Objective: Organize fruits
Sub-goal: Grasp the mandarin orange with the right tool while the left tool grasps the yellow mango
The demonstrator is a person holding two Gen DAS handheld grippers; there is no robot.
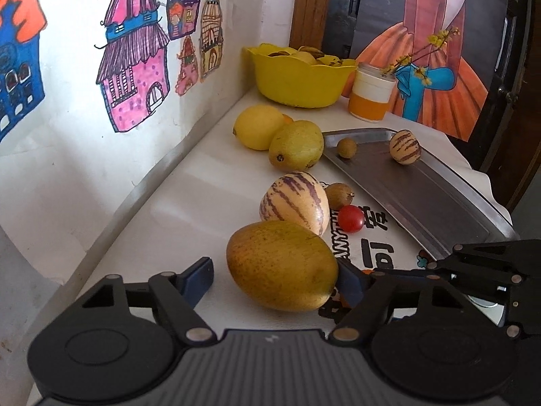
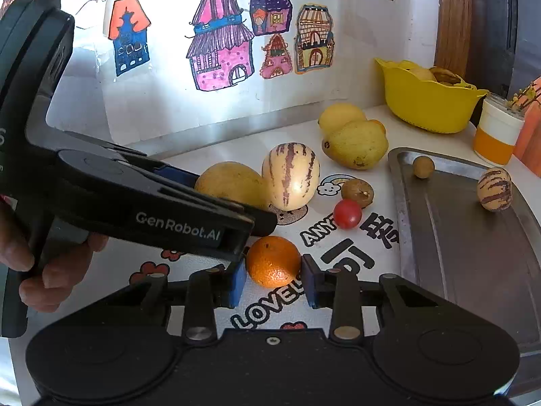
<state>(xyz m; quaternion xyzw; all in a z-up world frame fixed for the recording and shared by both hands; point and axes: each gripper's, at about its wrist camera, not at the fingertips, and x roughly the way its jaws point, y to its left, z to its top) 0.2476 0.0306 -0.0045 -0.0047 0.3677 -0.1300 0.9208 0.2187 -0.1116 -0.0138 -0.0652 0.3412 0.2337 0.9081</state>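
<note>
My left gripper [image 1: 275,282] is open around a large yellow-green mango [image 1: 282,265] lying on the table; its right pad touches the fruit, the left pad stands apart. My right gripper [image 2: 273,279] is open around an orange [image 2: 273,261], pads close on both sides. Behind lie a striped pepino melon [image 1: 294,201], a cherry tomato [image 1: 351,218], a small brown fruit [image 1: 339,195], a second mango [image 1: 296,144] and a lemon [image 1: 258,127]. A steel tray [image 1: 436,189] holds a small pepino [image 1: 405,147] and a longan [image 1: 346,148].
A yellow bowl [image 1: 297,77] with fruit stands at the back by the wall. A white and orange jar [image 1: 371,93] with flowers stands beside it. The wall with house drawings [image 1: 135,67] runs along the left. The left gripper's body [image 2: 135,203] crosses the right wrist view.
</note>
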